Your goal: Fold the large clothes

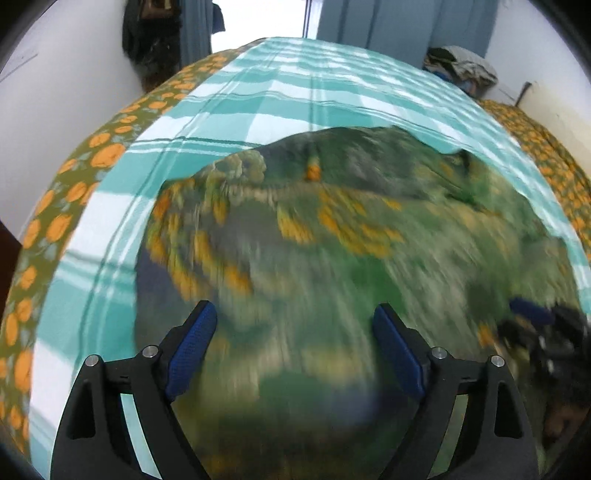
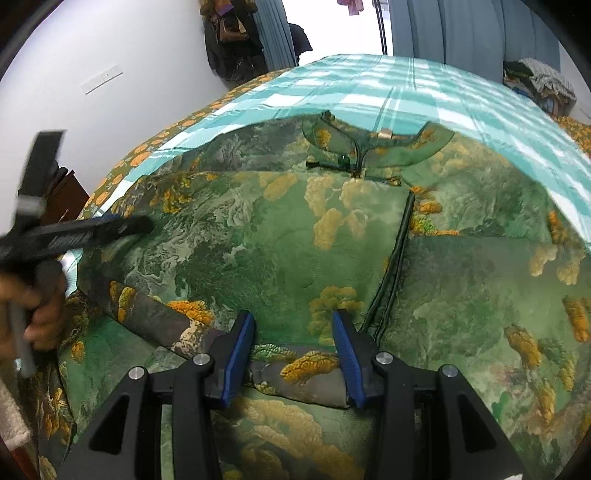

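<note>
**Green printed garment spread across the checked bed**

The garment (image 2: 280, 251) is a large piece of smooth, slightly glossy cloth printed with green hills and orange-yellow clumps like treetops. It lies flat over most of the near part of the bed, its rounded collar (image 2: 373, 144) pointing toward the far end, with a dark piped edge running down from the collar. A sleeve (image 2: 177, 321) is folded across the lower front as a long, soft roll.

The right gripper (image 2: 293, 354) has black angular arms and blue ribbed pads. Its jaws stand partly apart on either side of the rolled sleeve end; whether the pads press the cloth cannot be told.

The left gripper (image 1: 293, 349) is released, its jaws spread wide above the blurred cloth with nothing pinched between the pads. In the right wrist view a hand (image 2: 37, 314) grips its handle at the left edge.

Under the garment lies a teal and white checked sheet (image 1: 295, 92), woven and matte, and below that a brown cover with orange flowers (image 1: 107, 147). Blue pleated curtains (image 2: 461, 33) hang behind, beside a heap of clothes (image 1: 461, 66)
</note>
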`<state>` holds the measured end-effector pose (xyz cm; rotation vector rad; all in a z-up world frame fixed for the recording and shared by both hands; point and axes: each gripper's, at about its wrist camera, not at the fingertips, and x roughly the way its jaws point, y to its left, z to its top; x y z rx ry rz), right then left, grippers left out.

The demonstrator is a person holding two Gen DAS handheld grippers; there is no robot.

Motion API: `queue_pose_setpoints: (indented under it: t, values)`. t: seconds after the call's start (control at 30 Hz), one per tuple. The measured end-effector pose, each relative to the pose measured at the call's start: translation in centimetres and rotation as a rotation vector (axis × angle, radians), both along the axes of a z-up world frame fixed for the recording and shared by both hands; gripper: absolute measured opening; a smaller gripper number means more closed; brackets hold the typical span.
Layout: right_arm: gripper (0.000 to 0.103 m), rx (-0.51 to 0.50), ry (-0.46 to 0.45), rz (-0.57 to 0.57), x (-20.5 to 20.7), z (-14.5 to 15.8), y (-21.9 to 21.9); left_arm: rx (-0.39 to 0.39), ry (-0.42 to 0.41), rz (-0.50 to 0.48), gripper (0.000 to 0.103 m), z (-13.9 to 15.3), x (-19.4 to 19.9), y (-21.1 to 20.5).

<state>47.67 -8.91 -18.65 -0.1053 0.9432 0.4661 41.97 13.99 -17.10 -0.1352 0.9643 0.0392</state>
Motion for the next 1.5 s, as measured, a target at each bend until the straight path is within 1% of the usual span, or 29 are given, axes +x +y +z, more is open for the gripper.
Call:
queue_pose_setpoints:
  t: [0.07, 0.1, 0.17, 0.2, 0.33, 0.43, 0.47, 0.5, 0.57, 0.63, 0.7, 0.73, 0.8, 0.93, 1.17, 1.33, 1.4, 1.47, 1.5]
  values:
    - [0.046, -0.026, -0.047, -0.020, -1.8, 1.7, -0.3, -0.067, -0.020, -0.018, 0.088, 1.1, -3.3, -0.1]
    - [0.047, -0.016, -0.067, -0.032, -3.3, 2.8, -0.9, -0.088, -0.023, -0.025, 0.089, 1.4, -4.8, -0.3]
    - [0.049, 0.030, -0.067, -0.033, -5.9, 4.1, -2.3, -0.107, -0.022, -0.047, 0.092, 1.5, -7.6, -1.1]
    - [0.049, 0.030, -0.066, -0.038, -7.4, 4.5, -3.1, -0.104, -0.015, -0.066, 0.092, 1.4, -9.2, -1.8]
    - [0.049, -0.059, -0.085, -0.070, -13.7, 5.0, -6.5, -0.042, 0.054, -0.135, 0.092, -0.3, -13.6, -4.7]
    - [0.050, -0.090, -0.067, -0.126, -18.4, 4.3, -9.6, -0.015, 0.098, -0.140, 0.093, -1.7, -16.5, -6.1]
    - [0.053, -0.092, -0.053, -0.143, -19.3, 3.9, -10.3, -0.013, 0.103, -0.134, 0.095, -1.8, -17.3, -6.3]
    - [0.056, -0.087, -0.022, -0.171, -20.8, 3.0, -11.3, -0.008, 0.099, -0.127, 0.099, -2.1, -18.2, -6.4]
    - [0.057, -0.074, 0.021, -0.220, -22.7, 1.5, -12.7, 0.027, 0.093, -0.122, 0.101, -2.4, -19.4, -7.0]
    - [0.058, -0.028, 0.014, -0.269, -24.4, 0.6, -13.8, 0.065, 0.101, -0.125, 0.102, -2.7, -20.0, -7.6]
    - [0.058, -0.030, 0.011, -0.277, -24.7, 0.6, -13.8, 0.102, 0.106, -0.133, 0.102, -2.8, -20.1, -8.2]
    - [0.058, -0.054, 0.014, -0.266, -24.4, 0.6, -13.5, 0.106, 0.110, -0.130, 0.102, -2.9, -20.0, -8.2]
    - [0.059, -0.080, 0.015, -0.259, -24.0, 0.6, -13.0, 0.103, 0.116, -0.122, 0.102, -2.9, -20.0, -8.1]
    - [0.060, -0.083, 0.010, -0.265, -24.2, 0.6, -13.1, 0.097, 0.127, -0.114, 0.102, -2.9, -20.2, -7.8]
    - [0.060, -0.096, 0.025, -0.269, -25.0, 0.8, -13.1, 0.108, 0.138, -0.141, 0.102, -2.8, -22.5, -8.1]
    - [0.060, -0.089, 0.068, -0.285, -25.9, 1.0, -13.6, 0.119, 0.146, -0.162, 0.102, -2.3, -24.5, -8.2]
    - [0.060, -0.085, 0.081, -0.287, -26.5, 1.2, -13.9, 0.106, 0.161, -0.164, 0.102, -2.0, -25.4, -8.1]
    - [0.060, -0.077, 0.093, -0.282, -27.1, 1.8, -14.4, 0.065, 0.167, -0.162, 0.102, -1.3, -26.3, -7.5]
    - [0.060, -0.067, 0.092, -0.285, -27.4, 2.3, -14.8, 0.045, 0.155, -0.157, 0.101, -0.5, -26.9, -6.9]
